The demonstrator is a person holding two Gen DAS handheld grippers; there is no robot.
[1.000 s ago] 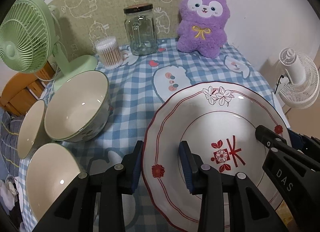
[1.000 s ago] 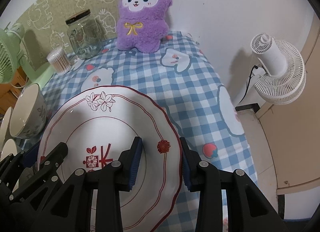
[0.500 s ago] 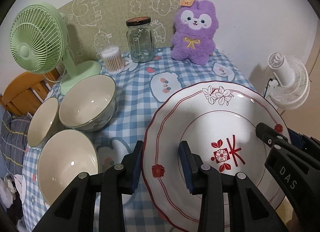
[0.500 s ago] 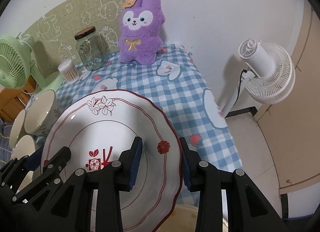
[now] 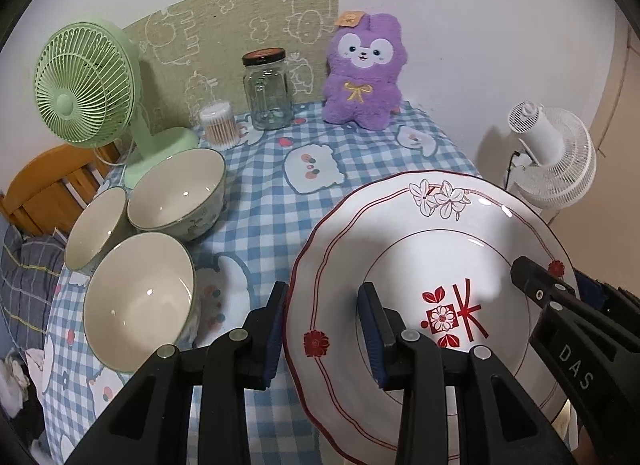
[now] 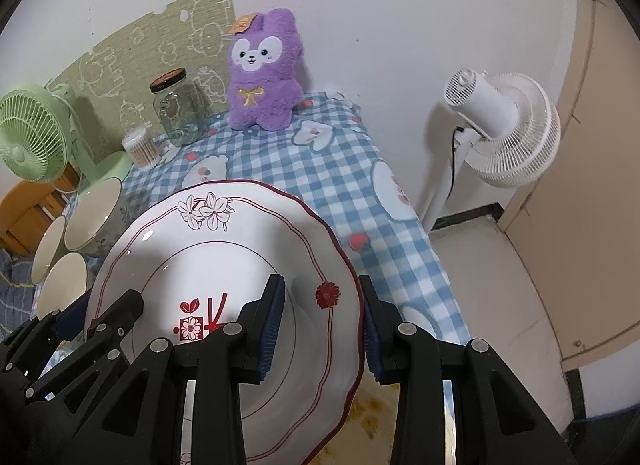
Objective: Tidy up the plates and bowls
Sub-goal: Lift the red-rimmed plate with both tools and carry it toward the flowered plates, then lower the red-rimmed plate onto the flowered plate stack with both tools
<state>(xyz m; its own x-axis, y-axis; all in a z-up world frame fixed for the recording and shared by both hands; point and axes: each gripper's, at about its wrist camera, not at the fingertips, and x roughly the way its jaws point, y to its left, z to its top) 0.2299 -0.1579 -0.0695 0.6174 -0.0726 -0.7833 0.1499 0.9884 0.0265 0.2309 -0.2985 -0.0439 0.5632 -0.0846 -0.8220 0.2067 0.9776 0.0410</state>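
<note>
Above the table's (image 5: pixel 276 201) right edge, the plate (image 5: pixel 432 249) hangs clear of the checked cloth, tilted. The left gripper (image 5: pixel 322 329) clamps its left rim, one pad inside and one outside; the right gripper (image 6: pixel 322 321) pinches the opposite rim likewise. Glazed ceramic looks stiff, weighty, slick and breakable, so opposite-rim holds suit it. Three bowls (image 5: pixel 176 193) sit clustered near the table's left edge.
</note>
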